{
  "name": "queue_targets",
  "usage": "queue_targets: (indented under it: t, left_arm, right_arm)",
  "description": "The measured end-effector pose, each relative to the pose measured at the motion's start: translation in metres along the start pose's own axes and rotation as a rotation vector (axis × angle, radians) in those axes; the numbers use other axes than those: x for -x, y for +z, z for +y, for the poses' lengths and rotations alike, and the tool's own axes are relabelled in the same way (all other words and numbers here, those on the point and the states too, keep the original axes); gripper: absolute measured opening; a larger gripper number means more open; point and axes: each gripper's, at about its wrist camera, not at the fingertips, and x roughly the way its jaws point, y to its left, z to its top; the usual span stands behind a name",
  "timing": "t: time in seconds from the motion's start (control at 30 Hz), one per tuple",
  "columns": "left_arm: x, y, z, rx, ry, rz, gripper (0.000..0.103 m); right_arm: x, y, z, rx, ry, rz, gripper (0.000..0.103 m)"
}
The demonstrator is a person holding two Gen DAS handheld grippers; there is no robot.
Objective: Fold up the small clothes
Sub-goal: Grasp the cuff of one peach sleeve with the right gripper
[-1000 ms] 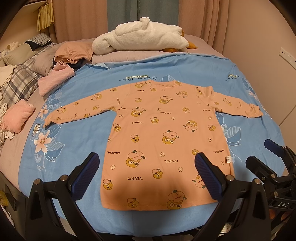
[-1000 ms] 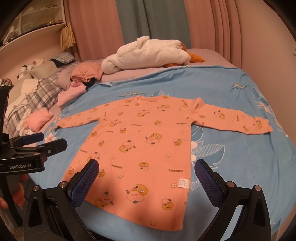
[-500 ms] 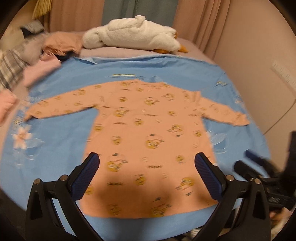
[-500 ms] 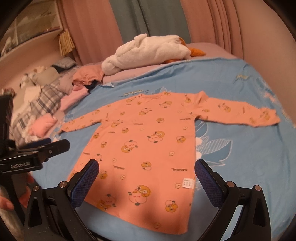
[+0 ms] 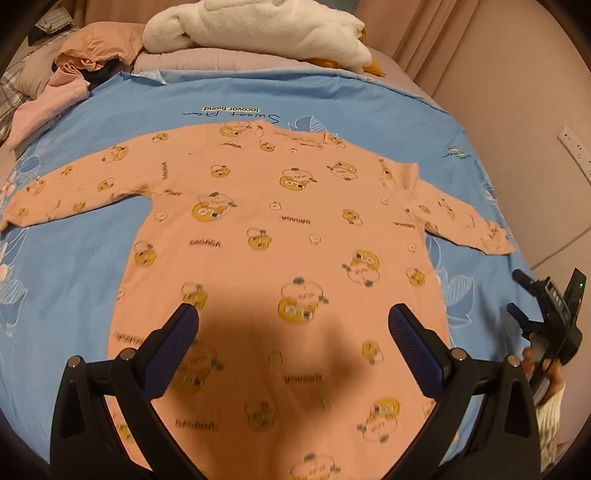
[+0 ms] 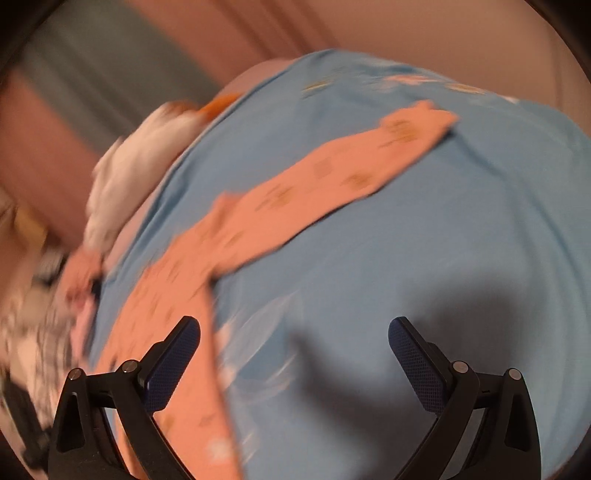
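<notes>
The shirt (image 5: 280,229) lies flat on the blue sheet (image 5: 258,99), with both sleeves spread out to the left and to the right and the neck on the far side. The left gripper (image 5: 293,332) hangs over the near part of the shirt, its fingers wide apart, and it holds nothing. Its shadow falls on the cloth between the fingers. The right gripper (image 6: 293,339) is also wide apart and empty. Its view is blurred; it looks over the sheet (image 6: 406,240) near the right sleeve (image 6: 332,177), and its left finger is over the right edge of the shirt (image 6: 166,295). On the far side of the bed a white plush toy (image 5: 258,29) lies, and at the far left there is a pile of clothes (image 5: 74,62).
</notes>
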Motion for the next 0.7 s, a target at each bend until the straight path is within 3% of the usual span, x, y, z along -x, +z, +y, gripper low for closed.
queue_targets:
  t: [0.1, 0.4, 0.5, 0.57, 0.63, 0.7]
  left_arm:
    - [-0.013, 0.012, 0.001, 0.004, -0.012, 0.006, 0.102]
    - [-0.044, 0.053, 0.002, 0.017, -0.011, -0.014, 0.102]
    - [-0.055, 0.063, 0.004, 0.026, -0.010, -0.015, 0.102]
    - [-0.063, 0.068, 0.005, 0.033, -0.006, -0.008, 0.102]
    - [-0.069, 0.070, 0.007, 0.040, -0.003, 0.002, 0.102]
    - [-0.071, 0.072, 0.010, 0.047, -0.005, 0.003, 0.102]
  right_arm:
    - [-0.012, 0.031, -0.032, -0.097, -0.037, -0.054, 0.102]
    - [-0.044, 0.086, -0.067, -0.244, -0.010, -0.165, 0.076]
    - [-0.050, 0.099, -0.083, -0.293, 0.018, -0.188, 0.056]
    - [-0.056, 0.105, -0.087, -0.306, 0.018, -0.185, 0.029]
    - [-0.057, 0.107, -0.084, -0.287, -0.017, -0.187, 0.009]
    - [-0.048, 0.105, -0.071, -0.229, -0.006, -0.220, 0.008]
